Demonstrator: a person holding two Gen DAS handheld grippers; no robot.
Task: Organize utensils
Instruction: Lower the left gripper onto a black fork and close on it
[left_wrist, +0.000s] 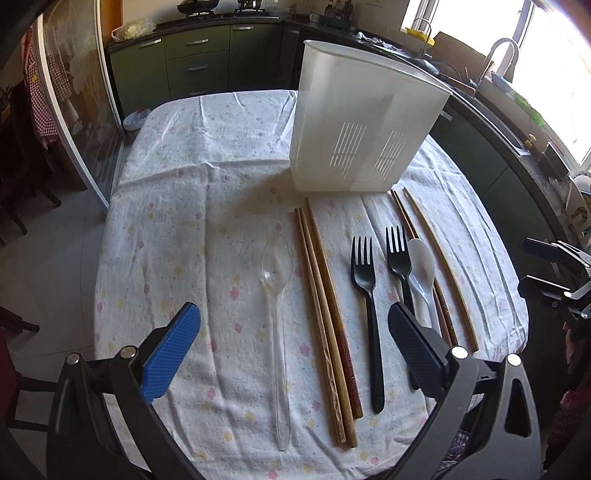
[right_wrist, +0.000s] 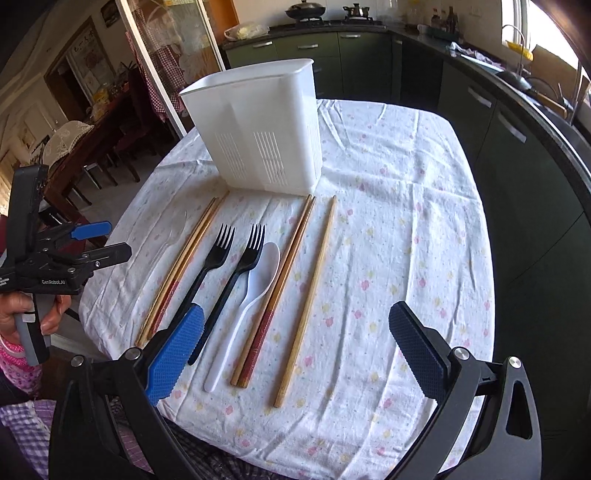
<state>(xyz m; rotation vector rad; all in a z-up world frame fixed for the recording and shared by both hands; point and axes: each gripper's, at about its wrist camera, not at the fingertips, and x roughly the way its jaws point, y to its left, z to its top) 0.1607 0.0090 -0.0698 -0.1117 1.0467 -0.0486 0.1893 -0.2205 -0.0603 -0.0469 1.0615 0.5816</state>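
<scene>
A white slotted utensil holder (left_wrist: 354, 122) (right_wrist: 262, 136) stands upright at the back of the table. In front of it lie a clear plastic spoon (left_wrist: 277, 295), a bundle of wooden chopsticks (left_wrist: 327, 314) (right_wrist: 181, 266), two black forks (left_wrist: 365, 295) (left_wrist: 399, 266) (right_wrist: 207, 273) (right_wrist: 236, 280), a white spoon (left_wrist: 421, 273) (right_wrist: 255, 284), a chopstick pair (right_wrist: 280, 280) and a single chopstick (left_wrist: 439, 266) (right_wrist: 312, 295). My left gripper (left_wrist: 293, 343) is open and empty above the clear spoon and chopsticks. My right gripper (right_wrist: 295, 343) is open and empty above the right-hand chopsticks.
The table wears a white flowered cloth (left_wrist: 192, 206) (right_wrist: 406, 206). Dark green kitchen cabinets (left_wrist: 199, 62) (right_wrist: 517, 155) run behind and to the right. A glass sliding door (left_wrist: 74, 110) and a dining area lie to the left.
</scene>
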